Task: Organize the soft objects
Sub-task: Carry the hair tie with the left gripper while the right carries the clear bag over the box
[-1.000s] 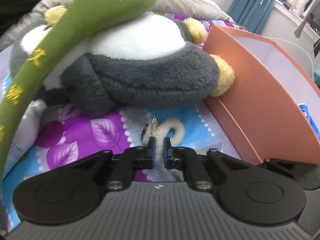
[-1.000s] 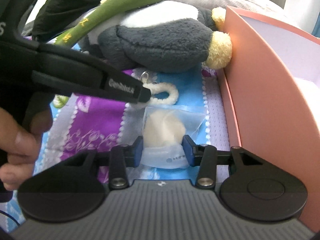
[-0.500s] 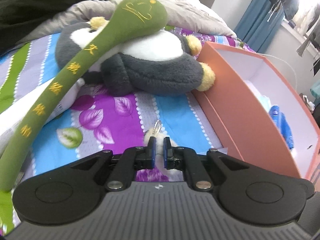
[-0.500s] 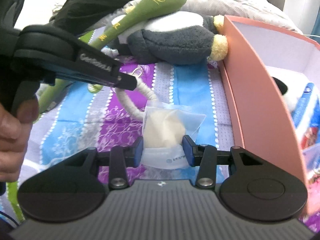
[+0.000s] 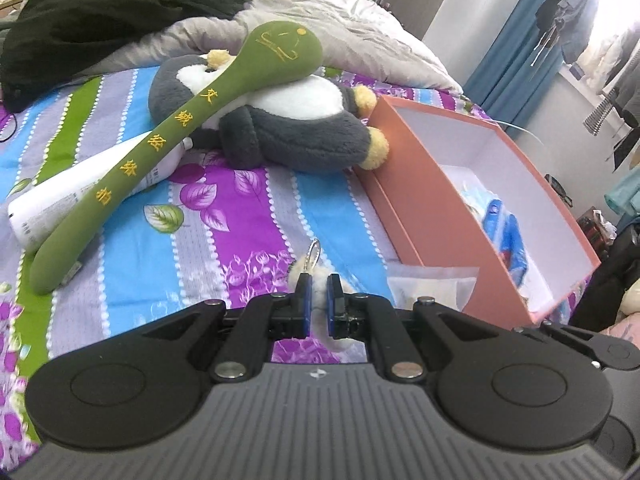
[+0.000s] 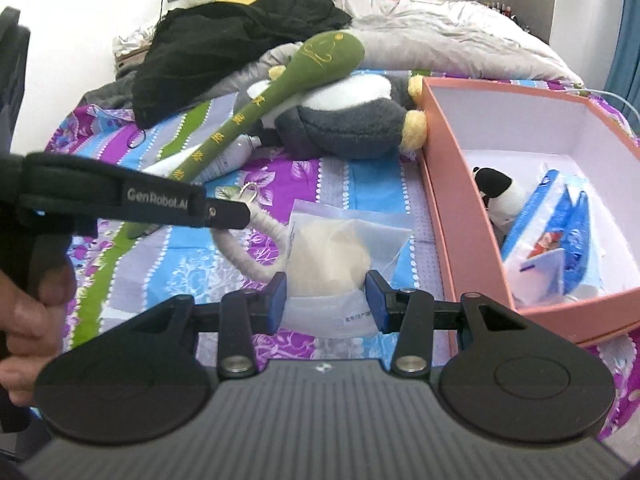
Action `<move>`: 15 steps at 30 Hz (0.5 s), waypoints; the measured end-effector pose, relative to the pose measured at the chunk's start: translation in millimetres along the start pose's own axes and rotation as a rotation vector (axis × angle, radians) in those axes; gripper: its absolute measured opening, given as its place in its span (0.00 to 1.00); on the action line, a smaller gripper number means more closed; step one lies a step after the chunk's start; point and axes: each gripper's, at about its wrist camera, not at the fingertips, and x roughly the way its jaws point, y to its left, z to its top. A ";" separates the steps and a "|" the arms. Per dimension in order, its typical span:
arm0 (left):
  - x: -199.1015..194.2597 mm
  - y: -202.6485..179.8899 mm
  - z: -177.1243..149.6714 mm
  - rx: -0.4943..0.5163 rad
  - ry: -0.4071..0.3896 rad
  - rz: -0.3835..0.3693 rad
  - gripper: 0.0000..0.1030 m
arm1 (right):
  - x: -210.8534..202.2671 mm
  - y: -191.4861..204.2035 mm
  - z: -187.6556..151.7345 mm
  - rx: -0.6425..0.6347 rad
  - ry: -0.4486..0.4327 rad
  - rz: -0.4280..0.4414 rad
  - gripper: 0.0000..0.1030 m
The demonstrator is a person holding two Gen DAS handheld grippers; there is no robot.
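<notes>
Left tool [image 5: 316,299] is clamped on a fuzzy cream loop-shaped plush keychain [image 6: 256,240], its blue pads pinching the fluffy cord just below the small metal ring [image 5: 313,252]. From the right wrist view, the left tool [image 6: 236,216] comes in from the left side, gripped by the person's left hand [image 6: 28,312], and the cream cord curves down from its tip toward the bag beside it.

On the colourful striped floral bedsheet [image 5: 248,216], a long green plush spoon with yellow embroidered characters [image 5: 180,128] leans across a large grey-and-white plush penguin with yellow feet [image 5: 288,120]. A white tube [image 5: 80,188] lies under the spoon's handle. Behind them sit a heap of black clothing [image 6: 240,36] and a pale grey duvet [image 5: 340,32].

Right tool [image 6: 326,300] is closed on a clear plastic bag holding a cream fluffy item [image 6: 336,256], with the blue pads pressing the bag's lower end from both sides. The bag is held above the sheet, just left of the box.

Farther right, an open salmon-pink cardboard box with a white interior [image 6: 448,208] rests on the bed, one corner touching the penguin's yellow foot. Inside it lie a small black-and-white plush toy [image 6: 500,196] and blue-and-white packets [image 6: 556,240].
</notes>
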 end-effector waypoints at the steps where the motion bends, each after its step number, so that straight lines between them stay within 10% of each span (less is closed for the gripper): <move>1: -5.8 -2.5 -3.2 0.000 -0.004 0.001 0.09 | -5.8 0.8 -0.9 -0.001 -0.006 0.000 0.45; 15: -86.4 -27.6 -45.5 -0.004 -0.063 0.000 0.09 | -79.9 11.7 -20.3 0.024 -0.095 0.022 0.45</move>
